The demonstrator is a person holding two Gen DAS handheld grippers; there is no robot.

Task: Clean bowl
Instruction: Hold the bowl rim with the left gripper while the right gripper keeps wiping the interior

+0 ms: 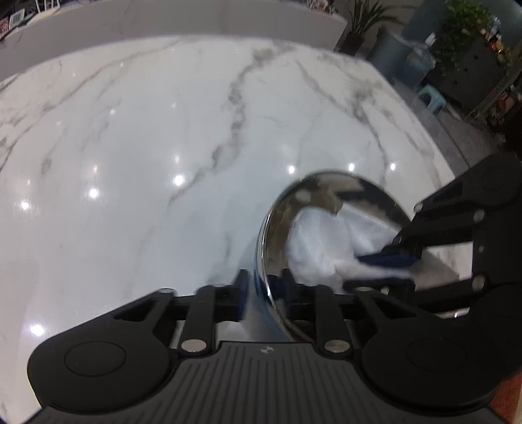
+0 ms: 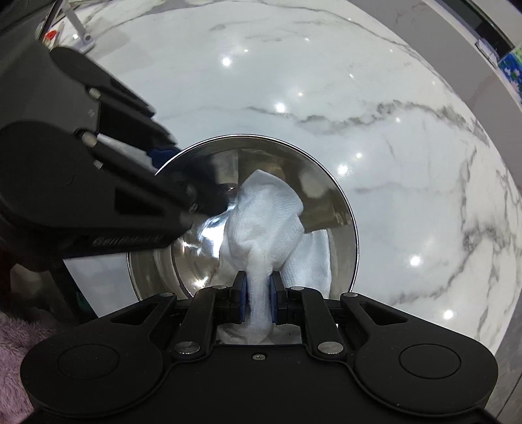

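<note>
A shiny steel bowl (image 2: 182, 261) sits on the white marble table (image 2: 326, 98). My left gripper (image 1: 264, 287) is shut on the bowl's rim (image 1: 261, 248) and holds the bowl tilted; it also shows in the right wrist view (image 2: 182, 182) at the bowl's left edge. My right gripper (image 2: 257, 290) is shut on a white paper towel (image 2: 267, 215), whose bunched end lies inside the bowl. In the left wrist view the right gripper (image 1: 388, 264) enters from the right with the towel (image 1: 319, 241) against the bowl's inner wall.
The marble table (image 1: 163, 146) stretches wide to the left and far side. Beyond its far edge stand plants (image 1: 365, 22), a bin (image 1: 417, 62) and a small stool (image 1: 432, 98). A purple cloth (image 2: 16, 339) lies at the lower left.
</note>
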